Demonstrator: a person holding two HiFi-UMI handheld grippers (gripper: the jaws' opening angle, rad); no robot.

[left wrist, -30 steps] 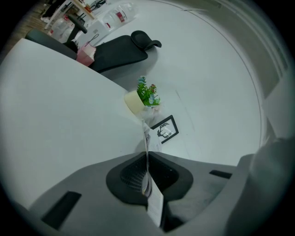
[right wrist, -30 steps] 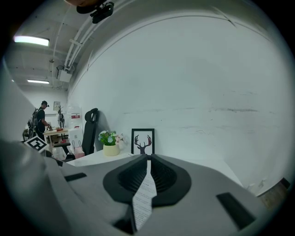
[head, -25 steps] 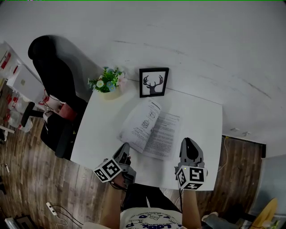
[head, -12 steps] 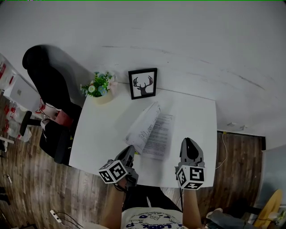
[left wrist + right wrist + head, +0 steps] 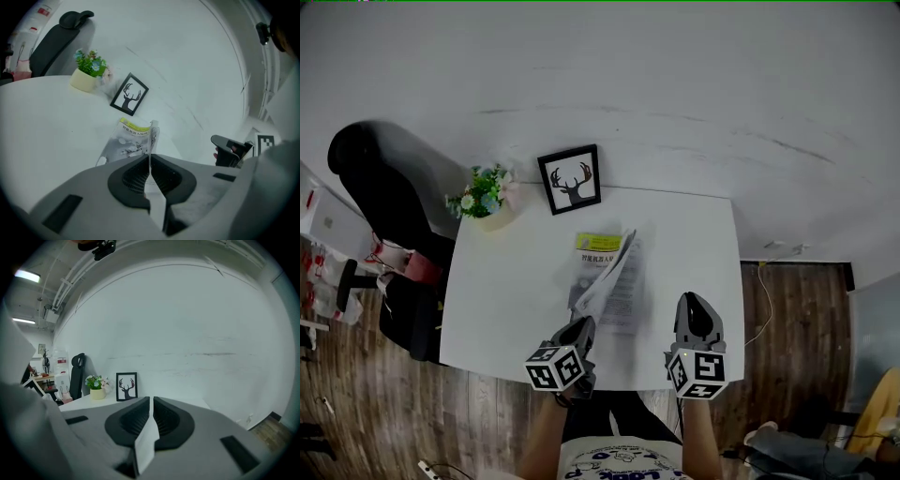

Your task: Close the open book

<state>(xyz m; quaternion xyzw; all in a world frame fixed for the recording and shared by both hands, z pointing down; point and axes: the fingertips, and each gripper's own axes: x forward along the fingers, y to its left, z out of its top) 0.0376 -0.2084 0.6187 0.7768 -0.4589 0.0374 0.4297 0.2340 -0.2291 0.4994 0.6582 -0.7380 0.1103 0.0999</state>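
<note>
The book (image 5: 622,292) lies mid-table with its right page flat. Its left half (image 5: 598,259) stands nearly upright, the grey cover with a yellow band (image 5: 129,140) facing left. My left gripper (image 5: 581,325) is at that half's near lower corner. In the left gripper view its jaws (image 5: 150,161) are shut on the thin edge of the cover and pages, which runs up between them. My right gripper (image 5: 690,302) hovers over the table's front right, apart from the book. Its jaws (image 5: 151,401) are shut with nothing between them.
A framed deer picture (image 5: 570,178) leans at the back of the white table (image 5: 502,300), with a small flower pot (image 5: 481,199) to its left. A black office chair (image 5: 380,202) stands off the table's left side. Behind the table rises a white wall.
The book's left half has swung up from nearly flat to almost upright, held by the left gripper, which moved rightward. The right gripper shifted slightly.
</note>
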